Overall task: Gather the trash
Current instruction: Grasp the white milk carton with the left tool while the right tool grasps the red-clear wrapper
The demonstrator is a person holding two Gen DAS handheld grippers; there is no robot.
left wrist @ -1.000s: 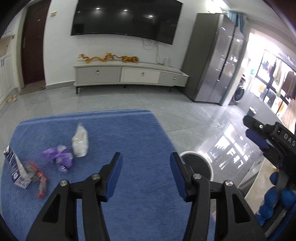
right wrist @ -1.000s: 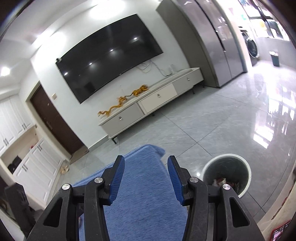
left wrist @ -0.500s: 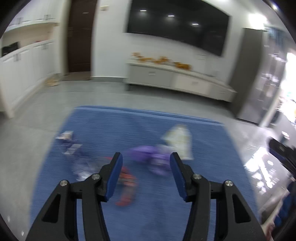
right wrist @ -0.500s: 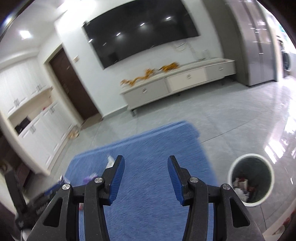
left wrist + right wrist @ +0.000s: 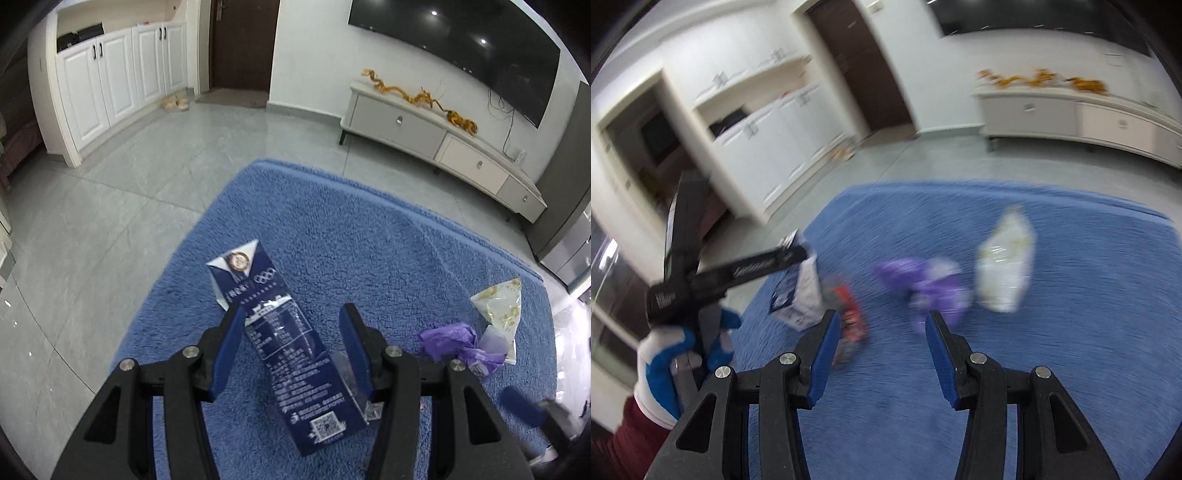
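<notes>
The left gripper (image 5: 291, 334) has its jaws spread wide, and a flattened dark-blue printed carton (image 5: 286, 343) lies lengthwise in the gap between them. The carton rests on the blue shag rug (image 5: 369, 240), near the rug's left edge. The carton's pointed white-and-blue end extends beyond the fingertips; its squared end, printed with a QR code, lies back between the finger arms. Whether the left blue pad touches the carton's edge cannot be told. The carton face carries white text, a round emblem and a ring logo. A scrap of clear plastic film (image 5: 347, 373) lies against the carton on its right side, beside the inner face of the right-hand finger.

To the right of the carton on the rug lies a crumpled purple plastic wrapper (image 5: 458, 343). Just beyond it lies a translucent white bag with yellow print (image 5: 498, 306).

The right gripper (image 5: 881, 341) has its jaws wide apart with nothing between them. It hangs above the rug, to the right of the carton. The right wrist view is motion-blurred; in it a crumpled red-orange wrapper (image 5: 851, 317) shows beside the carton, near the right gripper's left-hand fingertip. The purple wrapper sits beyond the right-hand fingertip.
</notes>
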